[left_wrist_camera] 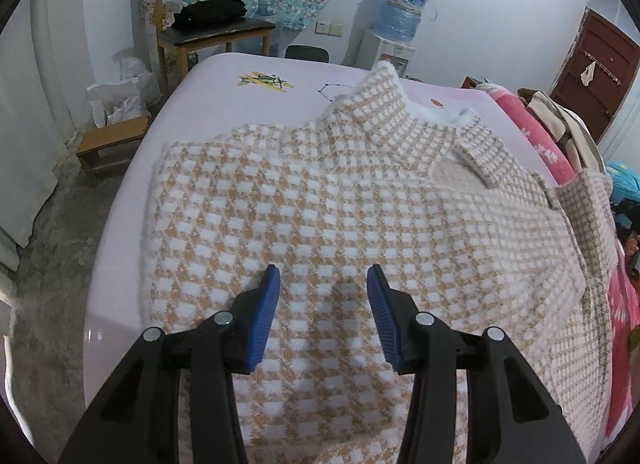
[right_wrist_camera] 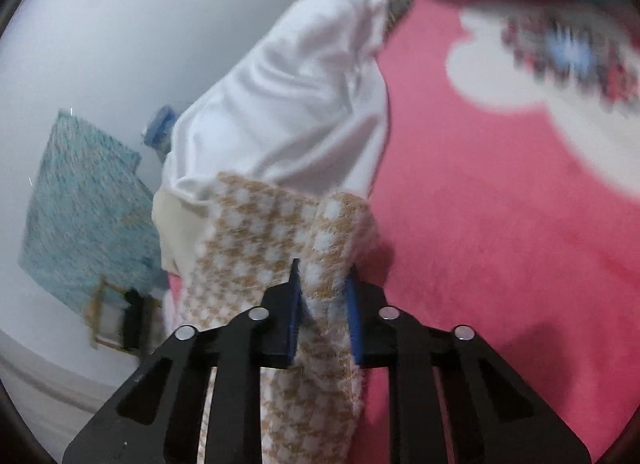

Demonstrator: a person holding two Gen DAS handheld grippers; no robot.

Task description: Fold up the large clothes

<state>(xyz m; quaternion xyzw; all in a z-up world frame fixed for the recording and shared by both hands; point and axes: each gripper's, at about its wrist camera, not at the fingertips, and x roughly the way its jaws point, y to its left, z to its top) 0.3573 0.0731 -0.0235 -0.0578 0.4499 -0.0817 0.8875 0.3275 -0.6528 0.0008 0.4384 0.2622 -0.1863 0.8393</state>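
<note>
Right hand-held gripper point(right_wrist_camera: 323, 284) is clamped on a fold of the coat point(right_wrist_camera: 256, 248): its two blue pads point(right_wrist_camera: 354, 320) press on a thick strip of the tan-and-white checked cloth, which runs up between them and down past the black linkage. Above the pinched strip the coat's white lining point(right_wrist_camera: 288, 103) bulges out, turned to the camera. Behind it lies a pink blanket point(right_wrist_camera: 480, 223) with a large white shape on it; the far part of that view is blurred.

Left hand-held gripper point(left_wrist_camera: 323, 276) hangs just over the coat point(left_wrist_camera: 320, 203) with its blue pads point(left_wrist_camera: 267, 304) apart and nothing between them; whether the tips touch the cloth cannot be told. The coat lies spread, checked side up, across a pale lilac bed point(left_wrist_camera: 224, 79), covering most of it. Its collar point(left_wrist_camera: 384, 103) stands up at the far side, and a flap point(left_wrist_camera: 476, 163) lies on the body near the right. The right part of the coat is lifted and runs toward the frame's edge.

Beside the bed on the right, the pink blanket point(left_wrist_camera: 540, 143) lies under a heap of other clothes point(left_wrist_camera: 560, 115). Beyond the bed stand a wooden chair point(left_wrist_camera: 208, 23) with a black bundle point(left_wrist_camera: 212, 11) on its seat, and a water dispenser point(left_wrist_camera: 396, 23). A low wooden stool point(left_wrist_camera: 112, 143) stands on the floor at the left. A brown door point(left_wrist_camera: 592, 67) is at the far right.
</note>
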